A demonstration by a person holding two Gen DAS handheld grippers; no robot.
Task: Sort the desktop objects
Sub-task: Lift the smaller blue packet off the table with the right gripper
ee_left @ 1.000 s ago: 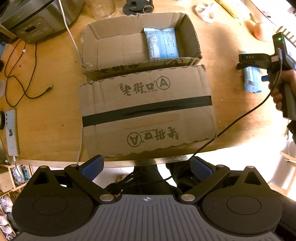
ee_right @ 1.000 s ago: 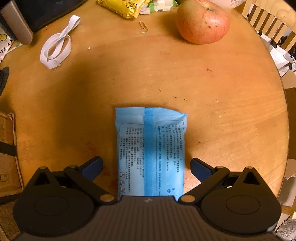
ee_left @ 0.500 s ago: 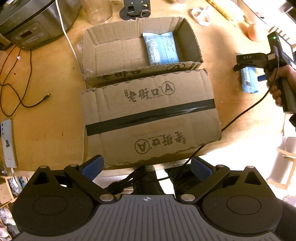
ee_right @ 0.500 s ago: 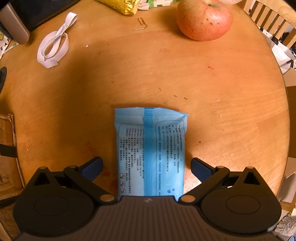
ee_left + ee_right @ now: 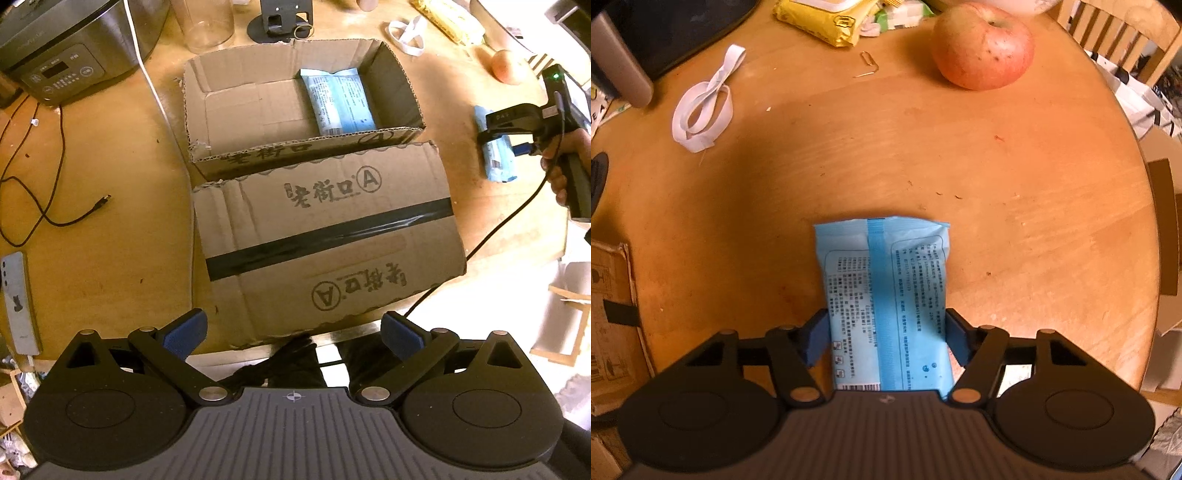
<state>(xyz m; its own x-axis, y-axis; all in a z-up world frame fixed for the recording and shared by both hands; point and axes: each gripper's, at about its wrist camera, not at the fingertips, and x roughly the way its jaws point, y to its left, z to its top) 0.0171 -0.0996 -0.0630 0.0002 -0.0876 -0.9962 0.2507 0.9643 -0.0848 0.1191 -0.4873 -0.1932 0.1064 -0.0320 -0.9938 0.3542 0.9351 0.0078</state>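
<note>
Wipes pack [image 5: 886, 306], blue, printed side up, lies flat on the tabletop [image 5: 997, 206] between the pads of the right claw [image 5: 886, 339]; both blue pads press its long edges, so the claw is clenched on the pack. Pack points away from the camera, far end toward the middle of the tabletop. Beyond it: apple [image 5: 982, 48] far right, paperclip [image 5: 867, 64] near centre, white strap [image 5: 701, 110] looped at left, yellow packet [image 5: 827, 18] at the far edge. Box corner visible at left edge of the right wrist view. From the left wrist view: same right claw [image 5: 495, 136] sits over the pack [image 5: 498, 162] on the right side of the tabletop [image 5: 110, 155], a hand [image 5: 565, 162] on its grip. Cardboard box [image 5: 303, 155] stands open mid-tabletop, front flap folded out toward the camera, black tape across the flap. Second blue pack [image 5: 340, 99] lies inside the box, against its right half. Left claw [image 5: 293, 332] hangs released, pads well apart, nothing between them, above the near edge of the flap. Cooker [image 5: 70, 48] far left; black cable [image 5: 55, 206] trails across the wood; phone [image 5: 18, 299] lies at the left edge.
</note>
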